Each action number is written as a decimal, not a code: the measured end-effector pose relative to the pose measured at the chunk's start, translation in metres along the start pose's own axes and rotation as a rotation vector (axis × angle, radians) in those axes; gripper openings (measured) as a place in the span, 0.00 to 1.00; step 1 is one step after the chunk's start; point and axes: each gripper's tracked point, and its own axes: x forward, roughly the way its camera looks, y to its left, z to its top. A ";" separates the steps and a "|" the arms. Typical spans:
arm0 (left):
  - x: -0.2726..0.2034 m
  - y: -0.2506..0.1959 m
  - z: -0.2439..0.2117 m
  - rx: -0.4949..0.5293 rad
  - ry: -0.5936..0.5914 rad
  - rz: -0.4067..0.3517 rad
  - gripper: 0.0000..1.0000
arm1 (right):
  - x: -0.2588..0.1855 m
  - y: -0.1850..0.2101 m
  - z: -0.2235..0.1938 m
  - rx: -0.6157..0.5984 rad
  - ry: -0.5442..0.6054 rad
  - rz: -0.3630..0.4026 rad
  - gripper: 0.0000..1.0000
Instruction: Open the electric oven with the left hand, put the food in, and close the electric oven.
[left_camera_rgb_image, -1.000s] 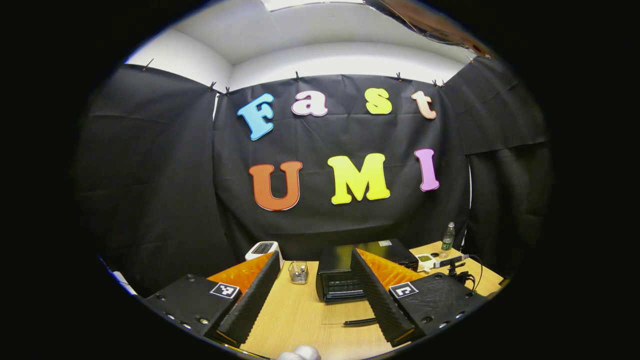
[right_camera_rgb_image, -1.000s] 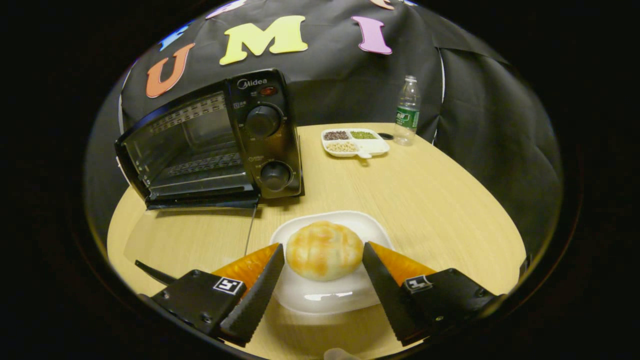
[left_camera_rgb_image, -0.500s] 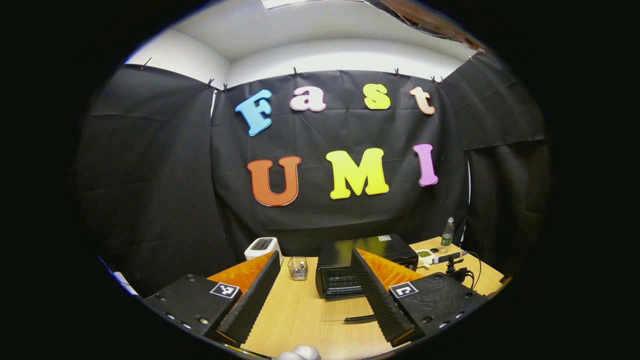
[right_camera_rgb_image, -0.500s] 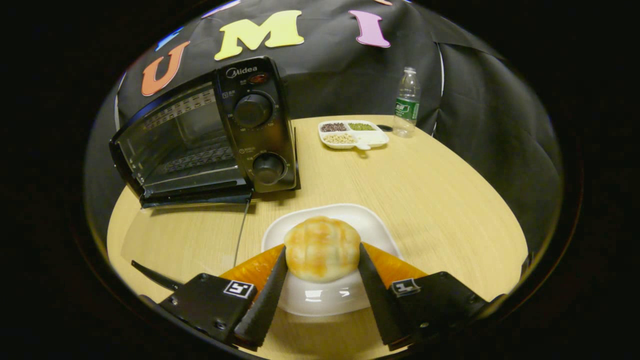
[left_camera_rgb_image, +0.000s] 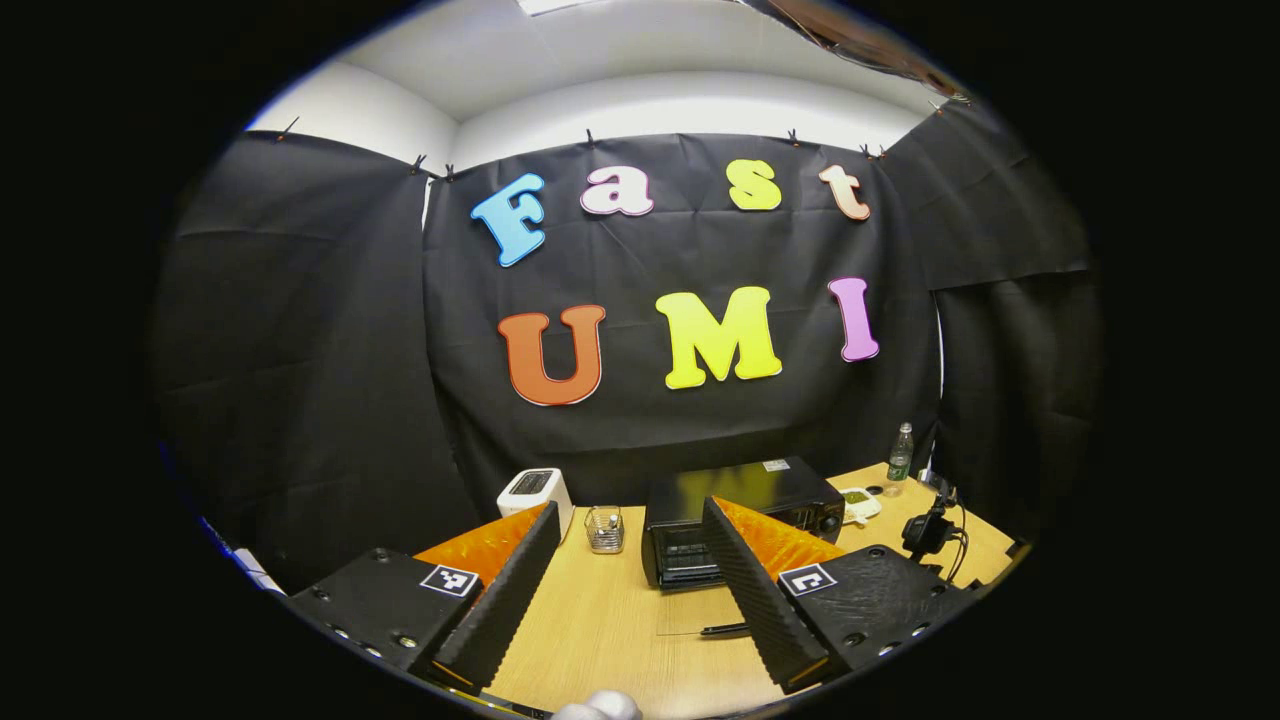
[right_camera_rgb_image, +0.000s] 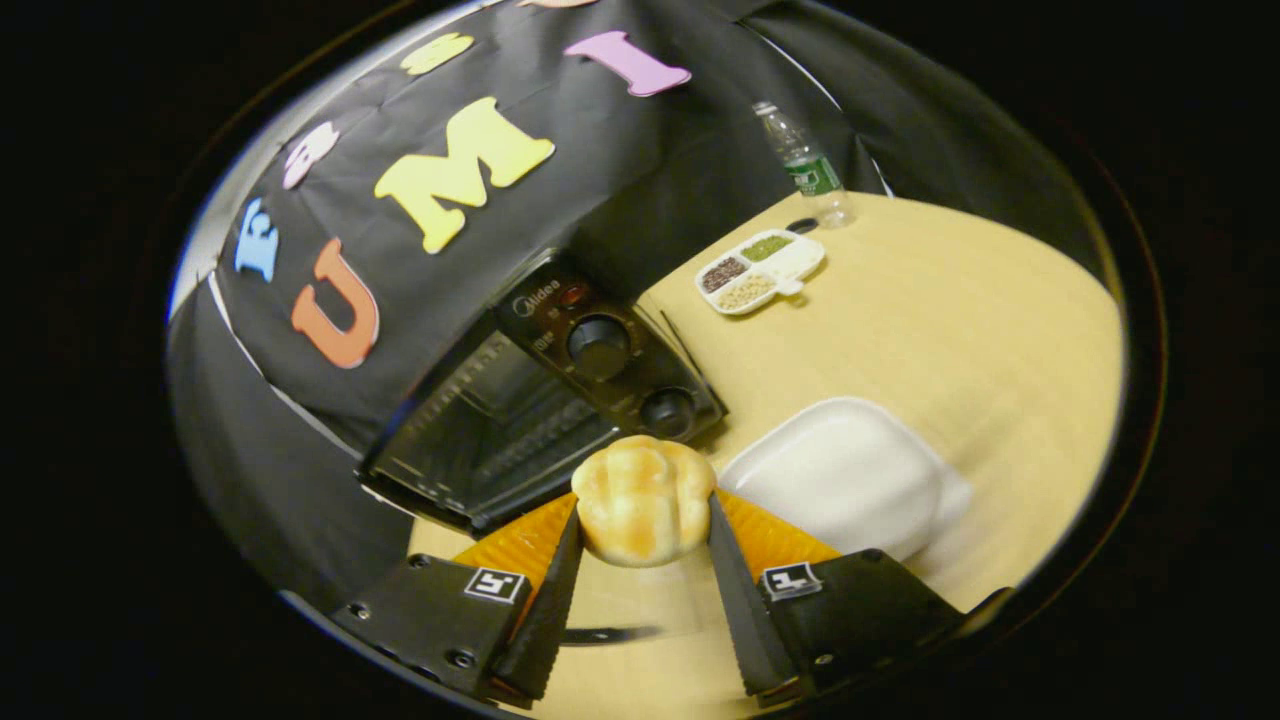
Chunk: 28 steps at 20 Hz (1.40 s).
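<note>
The right gripper (right_camera_rgb_image: 640, 560) is clenched on the round golden-brown bread bun (right_camera_rgb_image: 643, 500), a finger pressed into each flank; half a second ago the bun sat on the white square plate (right_camera_rgb_image: 850, 470), and now it hangs clear of it, the plate lying bare at four o'clock from the bun on the pale wooden table (right_camera_rgb_image: 950, 300); the view has also tilted, so the hand has swung toward the black electric oven (right_camera_rgb_image: 540, 400), which stands at eleven o'clock from the bun with its glass door dropped open and the wire rack showing; the pick-up looks done and the carry to the cavity is in hand; the left gripper (left_camera_rgb_image: 630, 580) hangs released, jaws spread with nothing between them, well back from the oven (left_camera_rgb_image: 740, 515) at its twelve o'clock; closing the door is not yet done.
</note>
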 end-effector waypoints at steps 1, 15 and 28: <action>0.000 0.000 -0.001 0.004 0.004 -0.005 1.00 | 0.003 0.010 -0.006 0.043 0.004 0.028 0.70; 0.004 0.020 -0.031 0.014 0.061 -0.031 0.93 | 0.080 0.099 -0.048 0.247 -0.018 0.168 0.69; 0.003 0.032 -0.045 0.021 0.099 -0.010 0.84 | 0.144 0.112 -0.025 0.241 -0.119 0.059 0.70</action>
